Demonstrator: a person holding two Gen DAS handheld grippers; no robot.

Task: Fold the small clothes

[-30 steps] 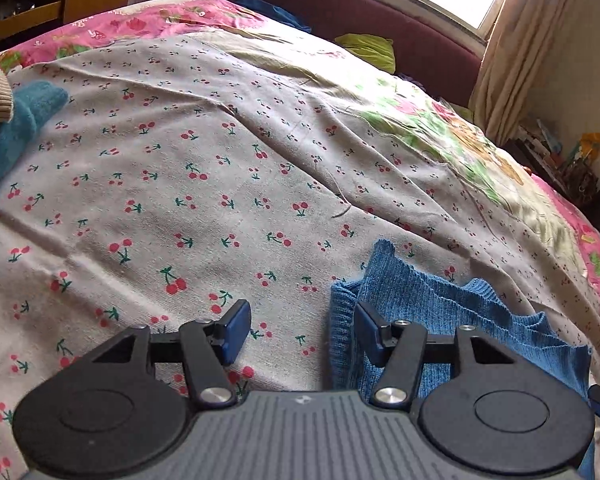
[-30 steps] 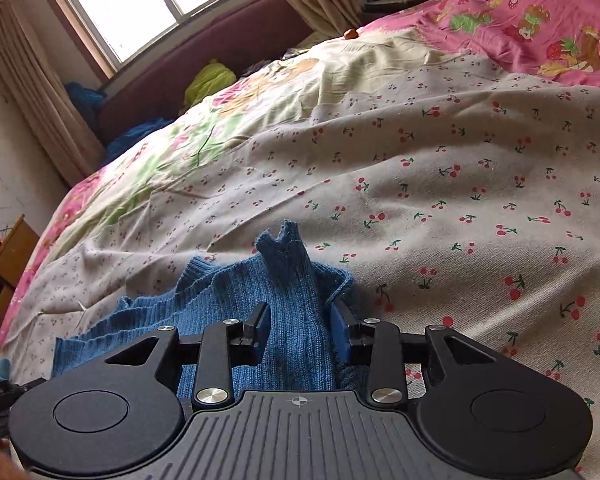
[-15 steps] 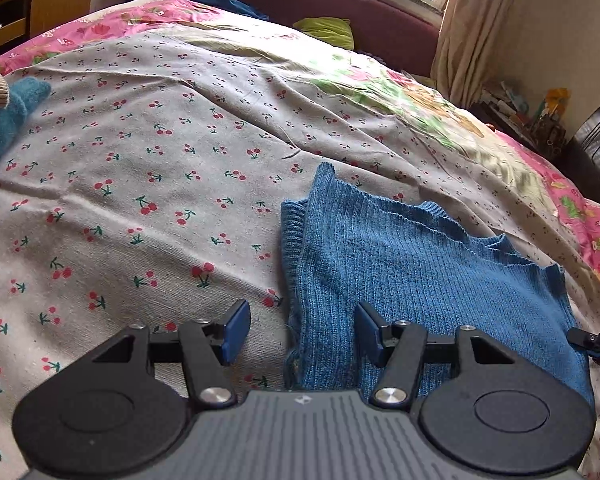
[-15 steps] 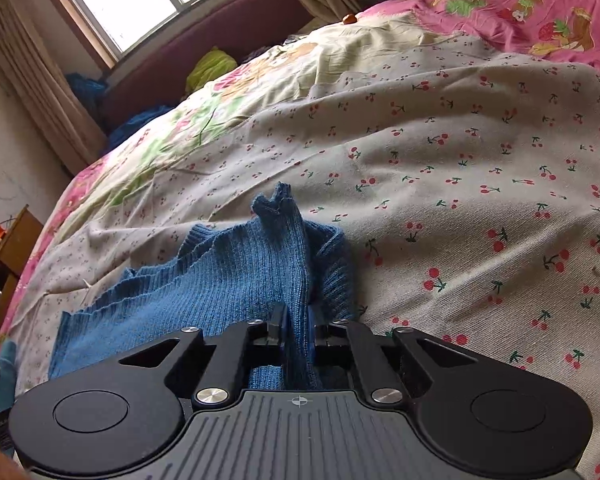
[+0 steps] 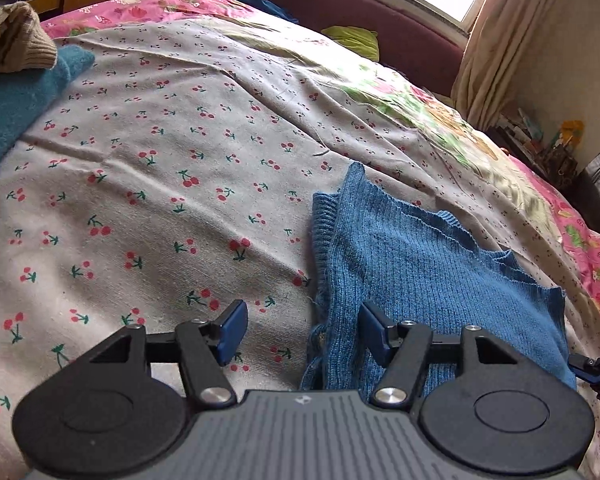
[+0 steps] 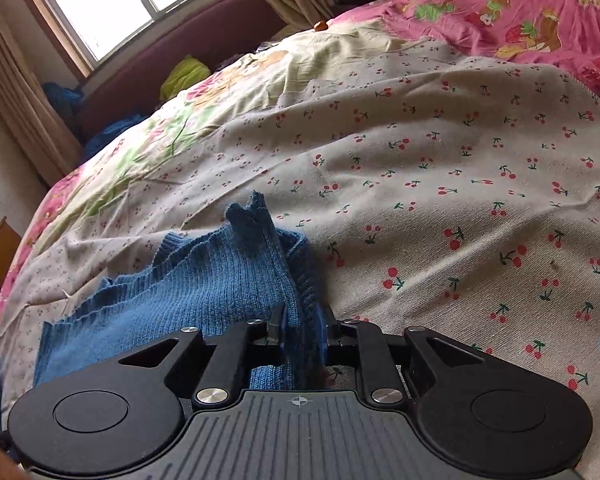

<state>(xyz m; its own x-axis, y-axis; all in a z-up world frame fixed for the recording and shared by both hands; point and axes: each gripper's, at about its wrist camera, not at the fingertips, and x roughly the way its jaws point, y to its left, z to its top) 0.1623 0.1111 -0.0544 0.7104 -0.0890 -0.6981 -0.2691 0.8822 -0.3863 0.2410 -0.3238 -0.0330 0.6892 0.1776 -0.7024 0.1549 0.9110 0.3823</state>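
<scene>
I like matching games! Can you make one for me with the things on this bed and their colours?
Things:
1. knitted sweater by the gripper
2. cherry-print sheet
3. cushion by the window
4. fuzzy garment at the far left

Colours:
A. yellow-green
B. teal
C. blue
D. pale with red cherries

Pairs: 1-C, 2-D, 3-A, 4-B
</scene>
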